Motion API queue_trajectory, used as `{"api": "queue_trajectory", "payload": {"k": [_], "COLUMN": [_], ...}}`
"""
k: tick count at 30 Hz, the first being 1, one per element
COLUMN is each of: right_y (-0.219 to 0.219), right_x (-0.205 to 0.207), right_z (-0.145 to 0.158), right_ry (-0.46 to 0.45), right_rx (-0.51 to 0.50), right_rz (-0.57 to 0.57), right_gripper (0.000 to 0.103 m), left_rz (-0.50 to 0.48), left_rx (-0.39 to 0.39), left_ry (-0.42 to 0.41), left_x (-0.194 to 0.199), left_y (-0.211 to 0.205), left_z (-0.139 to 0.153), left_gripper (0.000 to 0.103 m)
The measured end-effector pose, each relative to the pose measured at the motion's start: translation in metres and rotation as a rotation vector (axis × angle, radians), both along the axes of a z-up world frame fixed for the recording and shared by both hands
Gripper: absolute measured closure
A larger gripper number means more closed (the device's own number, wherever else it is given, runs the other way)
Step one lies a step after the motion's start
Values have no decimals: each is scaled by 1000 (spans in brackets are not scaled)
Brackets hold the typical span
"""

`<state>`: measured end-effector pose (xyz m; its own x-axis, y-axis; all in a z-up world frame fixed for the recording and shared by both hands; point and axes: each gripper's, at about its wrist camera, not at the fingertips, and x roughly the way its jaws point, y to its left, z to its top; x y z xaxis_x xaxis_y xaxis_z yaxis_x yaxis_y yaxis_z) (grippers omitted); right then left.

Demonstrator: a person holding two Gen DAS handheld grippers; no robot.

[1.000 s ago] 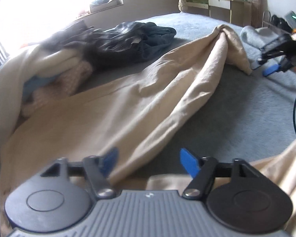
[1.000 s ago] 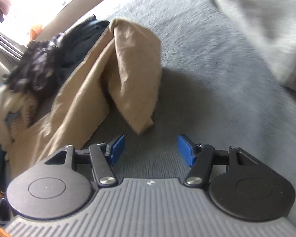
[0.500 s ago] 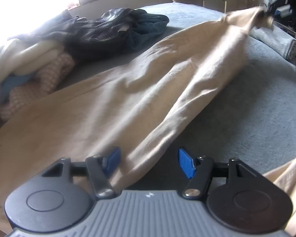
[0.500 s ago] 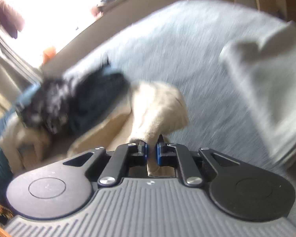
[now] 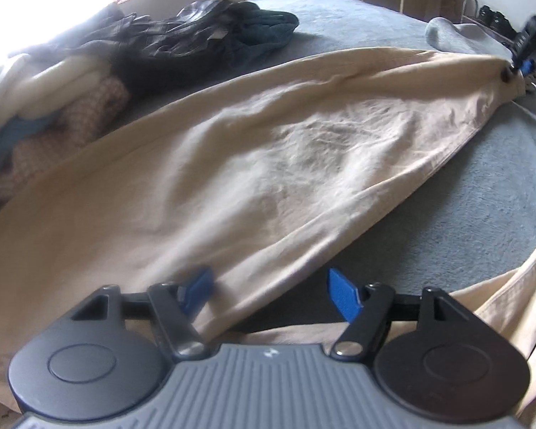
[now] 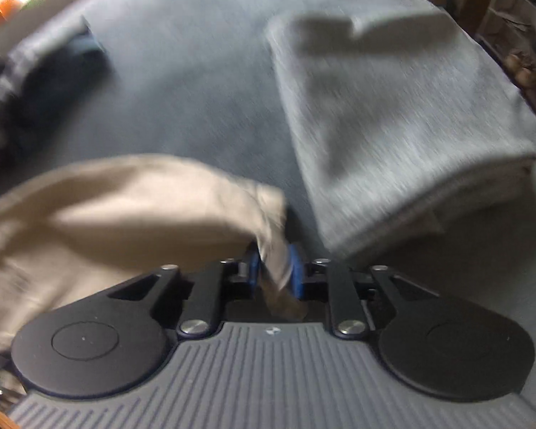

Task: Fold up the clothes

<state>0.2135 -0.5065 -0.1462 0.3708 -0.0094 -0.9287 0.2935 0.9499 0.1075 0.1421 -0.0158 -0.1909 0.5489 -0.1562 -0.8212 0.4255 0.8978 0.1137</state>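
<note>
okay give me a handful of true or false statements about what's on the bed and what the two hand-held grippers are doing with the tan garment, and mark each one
1. The right hand-held gripper has a corner of the tan garment between its pads. True; its jaws are opening slightly.
2. The left hand-held gripper is clamped on the garment. False: its jaws stand apart and are opening, with the cloth's edge between them unpinched.
3. A folded grey cloth lies on the bed beside the right gripper. True.
4. The dark clothes pile sits on top of the tan garment. False: it lies beyond it on the bed.
</note>
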Motion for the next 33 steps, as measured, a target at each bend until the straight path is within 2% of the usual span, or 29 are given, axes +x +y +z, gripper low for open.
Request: {"api": "queue_trajectory", "payload": {"k": [4,10,12,14,16,18,20,22,24,27,28,29,30,31,32,33], "right_y": [-11,-27,-29,-25,-9,15,35,51,68,96,103,108,113,118,126,134], "right_x": [-17,-34,-29,-12,14,41,62,83,103,124,126,127,124,117,108,94], "right_z": [12,55,60,54,39,20,7,-5,-13,-24,-27,-28,-26,-22,-16,-9], "right_ry": [-64,-360,-422,-410,-333,-252,-223,-216,-190,-131,-115,-102,-99,-112,-135,-168], "right_rx": [27,121,164,195,192,162,121,124,148,128,121,130,144,150,147,144], "right_rz": [-58,-72,-88,-75,-8,73,112,157,233,351,384,415,447,475,504,541], "right_gripper": [80,69,59,57,56,54,52,48,33,26,26,31,45,53,58,58], "left_rz": [2,38,45,46,43,43,46,45,45,44,44,43,43,43,44,47], "left_rx": [-6,-17,-11,1,14,19,20,21,19,12,10,8,6,4,2,-1], "left_ry": [-15,7,11,15,18,19,28,31,32,35,35,35,35,34,33,32], "left_x": [3,14,15,16,16,16,17,17,18,17,17,17,17,16,16,16], "left_y": [3,1,-1,-3,-5,-6,-6,-6,-6,-4,-4,-4,-3,-3,-3,-2], "left_z": [3,-5,-9,-13,-17,-19,-21,-22,-22,-22,-21,-21,-21,-21,-21,-21], "left_gripper": [31,31,30,29,29,29,29,29,28,28,28,28,28,28,28,28]}}
